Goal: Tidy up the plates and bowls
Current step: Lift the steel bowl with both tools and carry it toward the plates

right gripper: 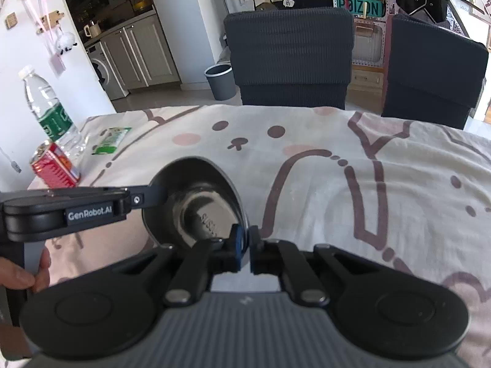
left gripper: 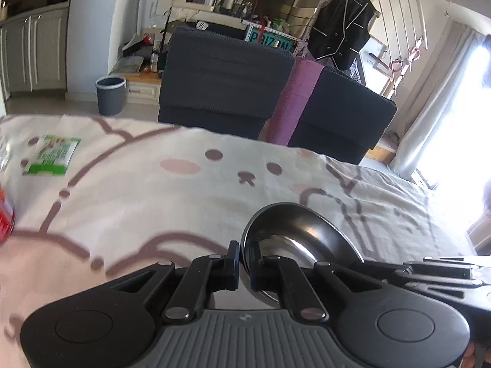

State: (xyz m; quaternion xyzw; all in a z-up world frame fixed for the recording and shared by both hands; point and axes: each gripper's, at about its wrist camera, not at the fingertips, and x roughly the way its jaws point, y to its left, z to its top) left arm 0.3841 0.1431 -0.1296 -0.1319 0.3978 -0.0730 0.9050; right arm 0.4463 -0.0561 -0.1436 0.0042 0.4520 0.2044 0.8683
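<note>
A steel bowl [left gripper: 294, 239] is held tilted above the cartoon-print tablecloth [left gripper: 153, 202]. My left gripper [left gripper: 244, 265] is shut on the bowl's left rim. The same steel bowl [right gripper: 196, 202] shows in the right wrist view, where my right gripper [right gripper: 245, 250] is shut on its near right rim. The left gripper's body [right gripper: 61, 211] reaches in from the left to the bowl's far rim. The right gripper's body [left gripper: 442, 273] shows at the right of the left wrist view. No plates are in view.
A red can [right gripper: 53, 165], a water bottle [right gripper: 49, 110] and a green packet [right gripper: 112, 139] stand at the table's left end. Two dark chairs [right gripper: 291, 58] are behind the table, with a grey bin [right gripper: 221, 81] beyond. A hand [right gripper: 18, 273] holds the left gripper.
</note>
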